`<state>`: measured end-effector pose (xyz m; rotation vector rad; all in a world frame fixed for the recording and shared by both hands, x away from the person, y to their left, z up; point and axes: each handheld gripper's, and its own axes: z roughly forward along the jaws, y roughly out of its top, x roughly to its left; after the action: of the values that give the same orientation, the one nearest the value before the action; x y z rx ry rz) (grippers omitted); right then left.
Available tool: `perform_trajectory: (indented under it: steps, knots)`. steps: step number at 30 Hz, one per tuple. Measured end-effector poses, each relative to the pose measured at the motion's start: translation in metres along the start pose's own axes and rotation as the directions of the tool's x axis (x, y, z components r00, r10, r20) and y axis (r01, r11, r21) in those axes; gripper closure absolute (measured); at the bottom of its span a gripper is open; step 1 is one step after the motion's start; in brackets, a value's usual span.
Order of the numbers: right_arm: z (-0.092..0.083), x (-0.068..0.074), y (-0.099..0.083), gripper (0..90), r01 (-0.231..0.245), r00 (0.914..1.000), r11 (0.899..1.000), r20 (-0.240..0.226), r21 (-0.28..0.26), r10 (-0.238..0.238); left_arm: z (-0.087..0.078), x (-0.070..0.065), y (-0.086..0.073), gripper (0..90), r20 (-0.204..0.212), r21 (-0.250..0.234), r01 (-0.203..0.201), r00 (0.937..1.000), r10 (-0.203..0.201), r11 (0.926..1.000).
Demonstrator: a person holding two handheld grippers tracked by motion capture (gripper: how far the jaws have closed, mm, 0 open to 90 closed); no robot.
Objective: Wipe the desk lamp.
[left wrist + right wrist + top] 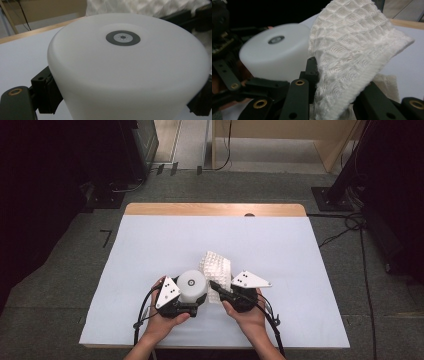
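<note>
The white waffle-weave cloth [352,52] is pinched in my right claw [332,82], its jaws clamped together on the lower edge so the free part stands up and fans out above them. In the high view the cloth [216,265] sits near the middle of the bench [150,245], just behind my two hands, and touches the white round container [192,285]. That container [125,70] is clamped across its sides in my left claw [182,307], the black pads pressing on either flank, its flat face with the small grey ring mark turned up toward the camera.

As I judge it, the job in hand is wiping the container with the cloth. To do that well I should keep the left grip firm and steady so the smooth body does not twist or slip out, and bring the cloth's loose flap flat against the wall instead of poking with the jaw tips. A broad fold of fabric should lead the stroke. The pinch is narrow, so a hard drag could pull the cloth free; light, short passes look safer.
</note>
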<state>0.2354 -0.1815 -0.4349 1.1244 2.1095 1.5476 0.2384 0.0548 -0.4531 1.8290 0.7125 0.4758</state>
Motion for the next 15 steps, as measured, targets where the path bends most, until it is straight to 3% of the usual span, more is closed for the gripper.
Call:
perform_trajectory:
  steps: [5, 7, 11, 15]
  knots:
    - [0.023, -0.008, -0.020, 73.4, -0.042, 0.9991, 0.991, 0.002, 0.127, 0.042, -0.005, 0.006, 0.003, 8.8, -0.020, -0.026, 0.032, 0.9993, -0.032, 0.9992]
    - [0.026, -0.010, -0.023, 73.5, -0.064, 0.9979, 0.988, 0.000, 0.140, 0.064, -0.005, 0.007, 0.002, 8.8, -0.016, -0.022, 0.030, 0.9994, -0.030, 0.9993]
    - [0.019, -0.007, -0.016, 73.5, -0.043, 0.9991, 0.994, -0.002, 0.104, 0.043, 0.001, 0.001, -0.002, 8.8, -0.008, -0.002, 0.010, 0.9999, -0.010, 0.9999]
    - [0.005, -0.003, -0.003, 73.4, -0.017, 0.9999, 0.999, 0.003, 0.034, 0.016, 0.006, -0.004, -0.006, 8.7, -0.003, 0.014, -0.007, 1.0000, 0.007, 0.9999]
